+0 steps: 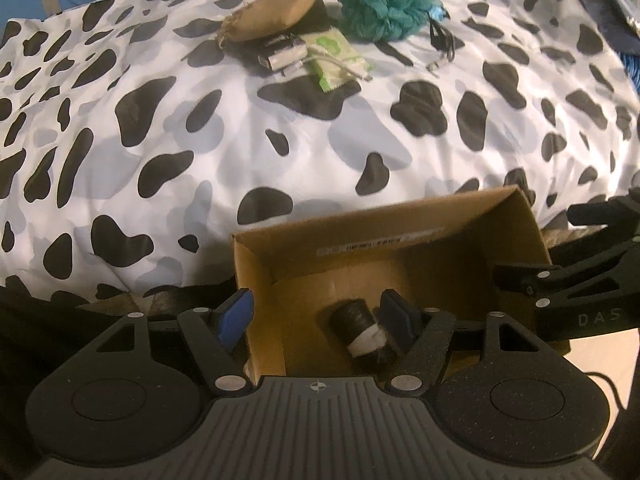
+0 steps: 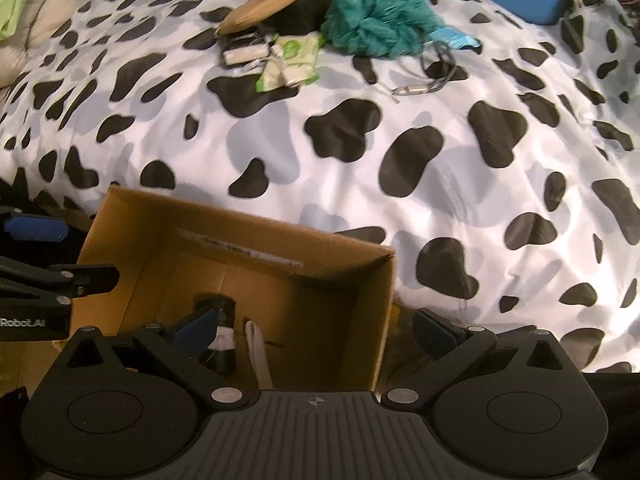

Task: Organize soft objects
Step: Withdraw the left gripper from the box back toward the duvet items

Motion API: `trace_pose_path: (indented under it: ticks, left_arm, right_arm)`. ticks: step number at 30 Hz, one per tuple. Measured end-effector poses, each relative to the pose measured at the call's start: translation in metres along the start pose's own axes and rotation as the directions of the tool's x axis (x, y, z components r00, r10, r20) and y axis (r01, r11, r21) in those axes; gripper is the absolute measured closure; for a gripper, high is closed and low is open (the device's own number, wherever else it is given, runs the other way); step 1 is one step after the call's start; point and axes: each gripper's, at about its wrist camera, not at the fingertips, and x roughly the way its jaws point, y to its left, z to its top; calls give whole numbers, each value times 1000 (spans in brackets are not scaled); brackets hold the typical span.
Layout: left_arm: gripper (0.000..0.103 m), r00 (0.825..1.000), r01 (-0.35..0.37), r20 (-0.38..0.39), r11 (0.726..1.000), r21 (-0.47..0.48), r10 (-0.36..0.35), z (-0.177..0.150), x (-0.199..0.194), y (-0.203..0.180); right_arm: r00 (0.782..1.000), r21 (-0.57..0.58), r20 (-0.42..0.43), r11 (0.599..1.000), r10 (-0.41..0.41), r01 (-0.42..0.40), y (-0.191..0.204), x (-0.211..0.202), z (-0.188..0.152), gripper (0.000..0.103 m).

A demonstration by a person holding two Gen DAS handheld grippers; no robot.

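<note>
- cardboard box (image 1: 400,264) stands open at the near edge of a bed covered with a cow-print duvet (image 1: 200,140); both hand-held tools hover at its mouth.
- left gripper (image 1: 320,316) is spread wide and grasps nothing; its left pad hangs outside the box's left wall, its right pad inside, just beside a dark rolled item with a white band (image 1: 362,330) lying on the box floor.
- right gripper (image 2: 316,330) is likewise released and empty, straddling the box's right wall, one finger inside and one outside.
- a pale strip (image 2: 258,354) lies on the box floor next to the roll; what it is cannot be told.
- soft things not yet boxed sit well apart, at the far side of the bed: a teal bath pouf (image 1: 384,4), a tan fabric pouch (image 1: 272,12) and a green wipes packet (image 1: 336,60).
- hard clutter is mixed in: a small silver device (image 1: 284,56) touches the packet, and a dark cable (image 1: 440,44) lies just beside the pouf.
- judged risk: fingers straddling the walls could snag and tip or drag the light box when withdrawn.
- judged risk: reaching for the pouf may hook the cable; the packet may drag the silver device along.
- judged risk: the yielding duvet may bunch between the pads.
</note>
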Motion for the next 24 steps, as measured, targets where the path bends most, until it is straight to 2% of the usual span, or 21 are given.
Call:
trace_pose_path:
  ticks: [13, 24]
  left_arm:
    - [34, 995, -23, 95, 998, -57, 28, 16, -4, 11]
    - [34, 985, -33, 170, 999, -37, 38, 38, 0, 22]
  right_arm:
    - [997, 53, 66, 998, -29, 25, -14, -9, 10, 0]
    - [993, 70, 103, 996, -64, 57, -28, -5, 30, 0]
